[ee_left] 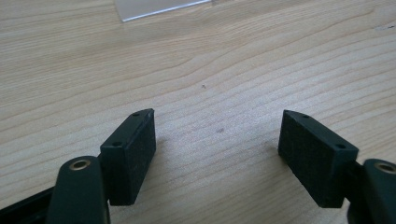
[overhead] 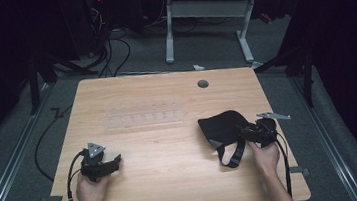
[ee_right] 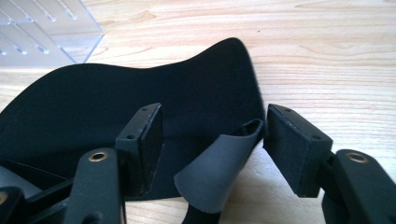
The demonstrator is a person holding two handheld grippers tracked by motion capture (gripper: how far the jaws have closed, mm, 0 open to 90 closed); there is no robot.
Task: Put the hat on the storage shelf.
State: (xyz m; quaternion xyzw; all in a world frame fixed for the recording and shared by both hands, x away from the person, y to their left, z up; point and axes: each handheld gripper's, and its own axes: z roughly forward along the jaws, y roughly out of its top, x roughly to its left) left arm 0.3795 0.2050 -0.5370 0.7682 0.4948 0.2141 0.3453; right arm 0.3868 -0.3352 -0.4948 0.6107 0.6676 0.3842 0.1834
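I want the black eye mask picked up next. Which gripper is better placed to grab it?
Right. The right gripper has its open jaws either side of the black eye mask edge, while the left gripper sits open over bare table, well away.

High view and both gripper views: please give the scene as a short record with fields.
surface: light wooden table
black fabric eye mask with strap: lies at right, by the right gripper
clear plastic rack: flat, mid-table
left gripper: open, over bare wood
right gripper: open, jaws around the mask's grey strap end
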